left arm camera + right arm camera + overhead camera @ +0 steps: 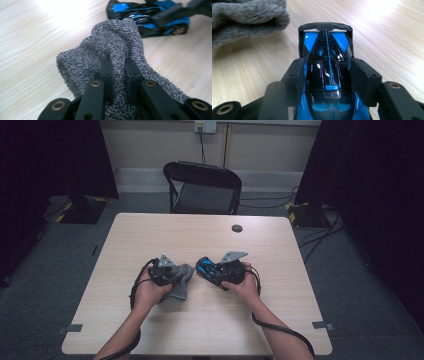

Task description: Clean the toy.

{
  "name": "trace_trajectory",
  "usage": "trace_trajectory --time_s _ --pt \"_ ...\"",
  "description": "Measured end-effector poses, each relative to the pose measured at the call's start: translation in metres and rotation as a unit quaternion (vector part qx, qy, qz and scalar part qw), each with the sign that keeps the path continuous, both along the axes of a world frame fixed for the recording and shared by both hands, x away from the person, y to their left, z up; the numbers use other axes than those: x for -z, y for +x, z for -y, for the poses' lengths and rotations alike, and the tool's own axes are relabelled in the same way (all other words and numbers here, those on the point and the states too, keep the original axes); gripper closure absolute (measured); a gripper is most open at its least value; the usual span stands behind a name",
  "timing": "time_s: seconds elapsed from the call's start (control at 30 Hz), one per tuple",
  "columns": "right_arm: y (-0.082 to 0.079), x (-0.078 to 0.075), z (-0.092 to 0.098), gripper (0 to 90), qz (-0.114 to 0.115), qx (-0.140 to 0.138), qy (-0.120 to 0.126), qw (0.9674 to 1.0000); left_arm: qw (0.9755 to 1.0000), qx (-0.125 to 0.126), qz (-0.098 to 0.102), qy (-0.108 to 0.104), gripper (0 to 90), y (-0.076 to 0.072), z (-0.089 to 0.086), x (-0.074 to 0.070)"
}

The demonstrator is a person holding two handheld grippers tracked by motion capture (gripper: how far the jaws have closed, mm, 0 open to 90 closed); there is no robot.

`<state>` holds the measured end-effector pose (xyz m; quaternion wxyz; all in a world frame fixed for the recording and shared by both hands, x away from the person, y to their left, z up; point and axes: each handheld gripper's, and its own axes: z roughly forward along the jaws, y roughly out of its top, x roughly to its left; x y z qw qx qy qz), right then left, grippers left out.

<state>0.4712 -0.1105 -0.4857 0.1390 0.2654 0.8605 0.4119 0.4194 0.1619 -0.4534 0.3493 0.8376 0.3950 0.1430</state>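
two grippers work mid-frame: left gripper (117,75) fingers pinch the grey cloth (117,42), right gripper (328,77) fingers clamp the blue toy car (325,82) on the bench (210,320). next, probably wiping the car, needing cloth contact.

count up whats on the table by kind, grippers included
grey cloth: 1
blue and black toy car: 1
handheld grippers: 2, the left gripper with its jaws shut on the cloth, the right gripper with its jaws shut on the car
round dark cap set in the table top: 1
total: 5
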Motion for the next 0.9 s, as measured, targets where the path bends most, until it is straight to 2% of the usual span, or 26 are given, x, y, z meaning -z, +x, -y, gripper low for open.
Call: trace_trajectory --time_s 0.03,0.3,0.37,0.57,0.9 --pt "0.000 0.000 0.000 46.8 0.000 0.000 0.000 1.0000 1.0000 -0.008 -0.004 0.003 79.7 0.004 0.000 0.004" --pt "0.000 0.000 0.000 46.8 0.001 -0.001 0.000 1.0000 0.9997 -0.011 -0.006 0.020 79.6 0.010 0.013 0.011" --pt "0.000 0.000 0.000 46.8 0.001 -0.002 -0.001 1.0000 0.9998 -0.005 -0.009 0.018 79.6 0.010 0.018 0.012" --pt "0.000 0.000 0.000 46.8 0.001 -0.001 -0.001 1.0000 0.9989 0.015 -0.014 0.043 79.6 0.009 0.033 0.015" --pt "-0.001 0.000 0.001 46.7 0.001 -0.001 0.000 1.0000 0.9982 0.035 -0.023 0.042 79.6 0.005 0.046 0.017"
